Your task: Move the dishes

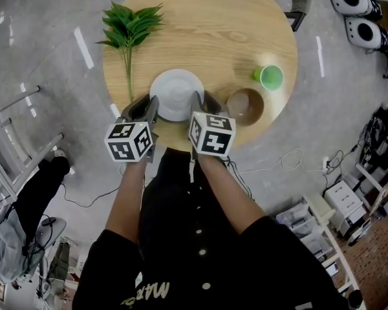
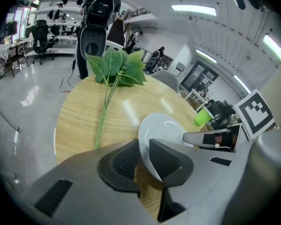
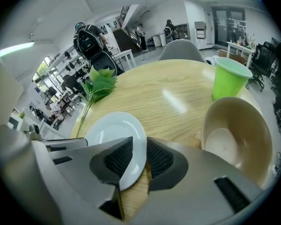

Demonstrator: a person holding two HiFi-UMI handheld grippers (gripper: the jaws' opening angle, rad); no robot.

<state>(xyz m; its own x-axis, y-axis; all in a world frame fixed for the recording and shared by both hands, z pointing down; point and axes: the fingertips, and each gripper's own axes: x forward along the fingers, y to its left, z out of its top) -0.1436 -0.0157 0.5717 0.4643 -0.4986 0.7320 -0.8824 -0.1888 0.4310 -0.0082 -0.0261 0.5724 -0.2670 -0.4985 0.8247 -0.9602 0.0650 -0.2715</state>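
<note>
a white plate [image 1: 176, 93] is sitting at the near edge of a round wooden surface [image 1: 213, 24], just below the middle of the head view. both tongs are reaching it from the bottom of that frame, one on each side.

the left tongs [image 1: 150, 103] are meeting the plate's lower left rim. in the left gripper view the left tongs [image 2: 144, 146] are clamping that rim: the white edge is filling the narrow gap between the two dark ribbed pads, and the rest of the plate [image 2: 166, 128] is spreading out above them toward the centre of the frame.

the right tongs [image 1: 202, 101] are meeting the plate's lower right rim. in the right gripper view the right tongs [image 3: 139, 149] are likewise gripping the rim, with the edge of the plate [image 3: 113, 130] standing between the pads and the plate lying left of centre.

a brown bowl [image 1: 245, 106] is resting just right of the plate, close beside the right tongs and apart from the plate. a green cup [image 1: 269, 77] is standing upright near the bowl, up and to the right of it. a leafy sprig [image 1: 130, 28] is lying at the upper left of the surface, its stem running down toward the plate's left side.
</note>
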